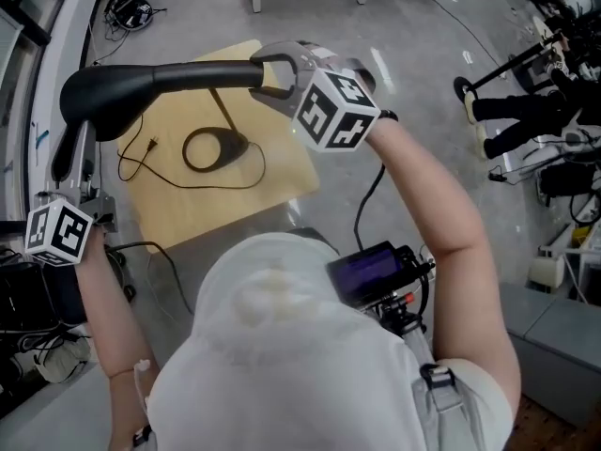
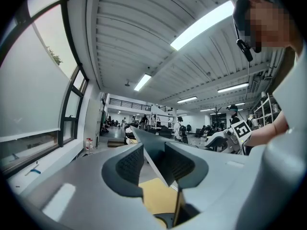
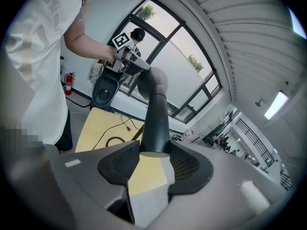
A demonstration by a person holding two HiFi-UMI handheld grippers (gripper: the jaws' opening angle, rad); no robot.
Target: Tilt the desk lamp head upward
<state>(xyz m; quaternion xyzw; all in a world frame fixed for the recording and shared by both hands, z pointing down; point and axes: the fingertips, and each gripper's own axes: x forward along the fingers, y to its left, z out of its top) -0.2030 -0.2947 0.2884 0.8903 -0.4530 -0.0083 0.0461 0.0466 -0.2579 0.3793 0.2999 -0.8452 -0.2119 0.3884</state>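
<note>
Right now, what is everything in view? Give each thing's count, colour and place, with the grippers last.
table: one, pale yellow top, under the lamp.
desk lamp: one, black, its arm running across above the table.
lamp head: one, black, at the arm's left end.
lamp base: one, black ring, on the table.
power cable: one, black, its loose plug lying on the table.
fire extinguisher: one, red, by the window wall.
chest device: one, black with a purple screen, on the person.
left gripper: one, grey, jaws apart with the lamp head between them.
right gripper: one, grey, closed on the end of the desk lamp's arm.
</note>
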